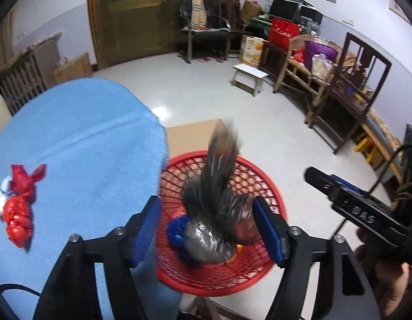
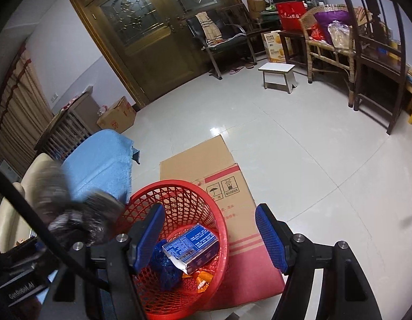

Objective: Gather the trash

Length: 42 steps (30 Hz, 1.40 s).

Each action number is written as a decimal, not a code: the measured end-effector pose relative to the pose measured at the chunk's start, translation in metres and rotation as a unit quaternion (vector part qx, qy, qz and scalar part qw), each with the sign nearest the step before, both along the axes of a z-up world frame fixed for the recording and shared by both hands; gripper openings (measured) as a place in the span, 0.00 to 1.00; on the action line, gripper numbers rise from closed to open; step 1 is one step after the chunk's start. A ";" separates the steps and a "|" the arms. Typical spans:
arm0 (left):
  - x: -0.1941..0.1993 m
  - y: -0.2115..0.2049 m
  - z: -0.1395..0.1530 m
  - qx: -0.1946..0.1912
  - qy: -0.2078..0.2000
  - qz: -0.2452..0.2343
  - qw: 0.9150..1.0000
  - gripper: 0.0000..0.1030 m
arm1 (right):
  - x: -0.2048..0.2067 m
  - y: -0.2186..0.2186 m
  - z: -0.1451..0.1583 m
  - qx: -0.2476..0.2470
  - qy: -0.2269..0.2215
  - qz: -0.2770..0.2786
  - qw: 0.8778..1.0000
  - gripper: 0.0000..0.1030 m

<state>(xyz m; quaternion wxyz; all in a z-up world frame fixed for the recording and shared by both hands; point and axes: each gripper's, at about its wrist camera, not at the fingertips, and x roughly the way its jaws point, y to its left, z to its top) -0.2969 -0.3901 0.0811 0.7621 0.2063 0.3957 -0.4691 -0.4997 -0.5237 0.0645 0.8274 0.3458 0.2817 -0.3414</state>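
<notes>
A dark crumpled bag point(image 1: 216, 213), blurred, sits between the half-open left gripper point(image 1: 206, 229), seemingly dropping into the red basket point(image 1: 259, 274) on the floor. The right gripper point(image 2: 210, 237) is open and empty. Next likely: the red wrapper point(image 1: 20, 208) on the blue-covered desk point(image 1: 80, 138).

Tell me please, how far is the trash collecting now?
Done: a blue carton and blue wrapper already lie in the red basket. In hand: a dark blurred bag is over the basket, between the open left claw pads, apparently dropping. The right claw is open and empty. Left: red crumpled plastic on the blue cloth.
</notes>
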 end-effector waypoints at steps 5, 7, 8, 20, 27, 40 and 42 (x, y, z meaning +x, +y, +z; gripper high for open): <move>0.014 0.025 0.018 -0.034 -0.006 0.025 0.999 0.69 | 0.000 0.002 0.000 0.001 -0.001 0.002 1.000 0.71; 0.022 0.040 0.025 -0.047 -0.008 0.042 0.998 0.70 | 0.003 0.005 0.002 -0.001 -0.001 0.005 1.000 0.71; 0.028 0.046 0.028 -0.054 -0.008 0.048 0.997 0.70 | 0.004 0.006 0.002 -0.001 0.000 0.007 1.000 0.71; 0.080 0.157 0.030 -0.070 -0.024 0.179 0.981 0.71 | 0.053 0.046 0.012 -0.008 0.014 0.076 0.997 0.72; 0.101 0.217 0.008 -0.067 -0.011 0.246 0.967 0.71 | 0.091 0.086 0.019 -0.022 0.018 0.143 0.989 0.72; 0.129 0.310 -0.009 -0.089 0.000 0.346 0.934 0.71 | 0.163 0.163 0.021 -0.028 0.041 0.244 0.968 0.77; 0.134 0.320 -0.011 -0.093 0.001 0.357 0.930 0.71 | 0.180 0.178 0.020 -0.019 0.046 0.265 0.963 0.78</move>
